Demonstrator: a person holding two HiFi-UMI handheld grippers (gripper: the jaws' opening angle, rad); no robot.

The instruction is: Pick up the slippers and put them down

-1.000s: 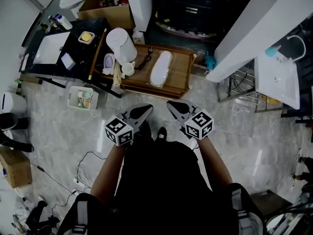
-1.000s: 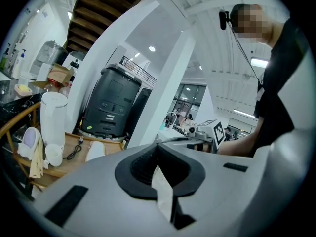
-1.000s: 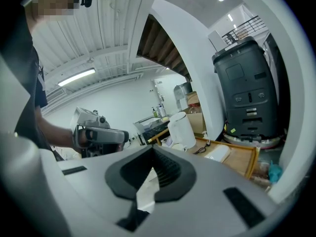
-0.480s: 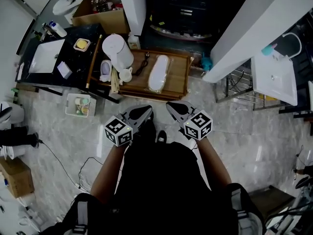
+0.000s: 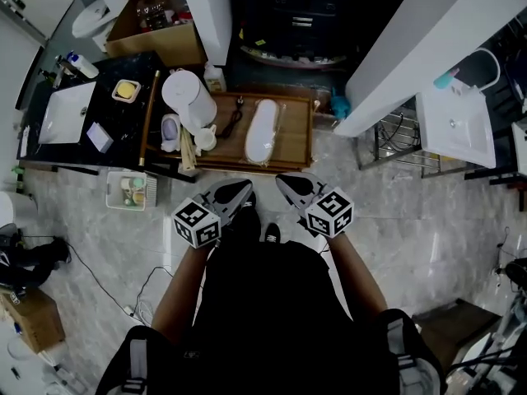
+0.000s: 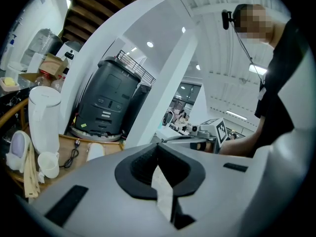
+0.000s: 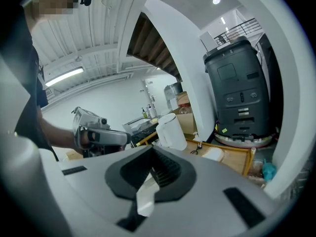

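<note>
The right hand-held gripper stood with jaws together, empty; beyond lay a white slipper on a wooden tray, near a white jug.

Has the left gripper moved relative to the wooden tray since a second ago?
Yes, slightly toward the wooden tray: the strip of floor between the left gripper and the tray's near edge has narrowed.

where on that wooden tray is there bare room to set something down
The wooden tray is bare to the right of the white slipper, up to its right rim. The marble floor in front of the tray, toward the right, is open too. The tray's left end is crowded: white jug, cup and cable.
</note>
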